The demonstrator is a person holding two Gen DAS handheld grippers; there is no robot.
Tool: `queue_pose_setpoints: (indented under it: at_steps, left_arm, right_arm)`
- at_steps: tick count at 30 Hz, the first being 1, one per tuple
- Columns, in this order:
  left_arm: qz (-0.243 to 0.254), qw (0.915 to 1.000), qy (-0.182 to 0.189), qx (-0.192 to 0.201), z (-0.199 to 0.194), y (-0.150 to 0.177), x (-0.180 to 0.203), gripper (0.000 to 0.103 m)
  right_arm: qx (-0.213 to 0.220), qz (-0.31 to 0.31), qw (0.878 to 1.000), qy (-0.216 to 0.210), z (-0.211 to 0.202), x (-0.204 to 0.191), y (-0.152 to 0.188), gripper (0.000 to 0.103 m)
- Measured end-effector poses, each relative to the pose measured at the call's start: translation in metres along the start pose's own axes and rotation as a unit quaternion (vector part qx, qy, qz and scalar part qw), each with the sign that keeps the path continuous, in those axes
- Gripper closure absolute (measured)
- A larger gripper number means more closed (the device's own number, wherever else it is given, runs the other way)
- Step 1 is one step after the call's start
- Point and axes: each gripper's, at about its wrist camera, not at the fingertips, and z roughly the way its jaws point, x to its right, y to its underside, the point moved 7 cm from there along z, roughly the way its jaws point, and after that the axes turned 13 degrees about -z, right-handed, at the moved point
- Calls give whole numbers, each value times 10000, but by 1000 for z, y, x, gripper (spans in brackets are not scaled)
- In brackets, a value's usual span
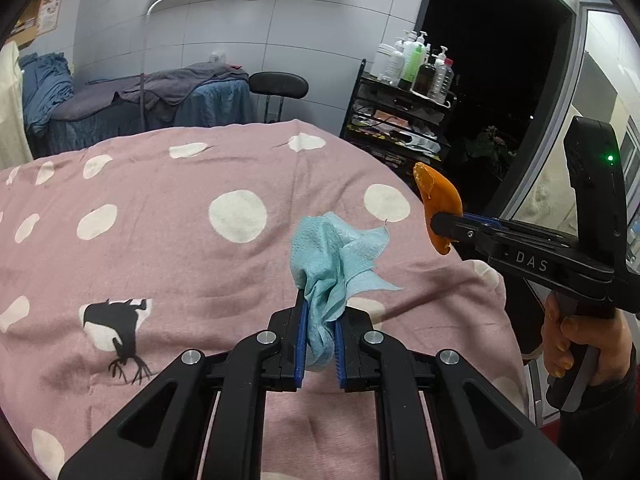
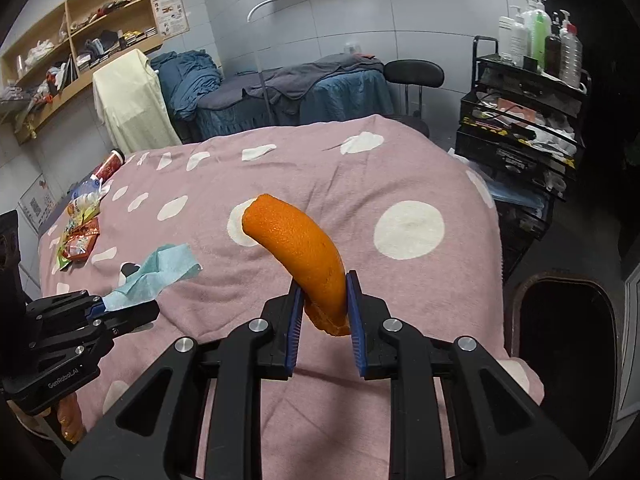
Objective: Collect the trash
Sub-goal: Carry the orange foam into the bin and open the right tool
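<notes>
Here the right gripper (image 2: pixel 322 312) pinches an orange peel (image 2: pixel 304 248) above the pink blanket (image 2: pixel 400 168), the dark bin (image 2: pixel 568 320) just right. The left gripper (image 1: pixel 320 344) clamps a blue tissue (image 1: pixel 332 256). Both loads should probably clear the bin's rim before release; wrappers (image 2: pixel 78 236) lie farther off.

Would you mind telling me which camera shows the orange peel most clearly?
The right wrist view: the orange peel fills the centre, its pitted skin sharp. The left wrist view shows it smaller, at the right, side-on.
</notes>
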Motion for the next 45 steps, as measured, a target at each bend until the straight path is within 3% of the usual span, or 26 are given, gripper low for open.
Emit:
queue_pose_setpoints:
  at_steps: [12,27,40,45]
  left_arm:
    - [504,9963,671,-177,21,7,69,92]
    - [865,9882,1144,-543,50,20,128,92]
    - [1055,9821,1306,-853,69,34,154,92]
    - [1150,9795,1356,-952,76,38,164,92]
  right_arm:
    - [436,904,9920,771,-68,79,41,81]
    - [110,2089,9614,1786,-98,176,134,81]
    - [-488,3022,9327,1908,-73,231,205,80]
    - [-514,3190,9277,1871,-68,235,220,69]
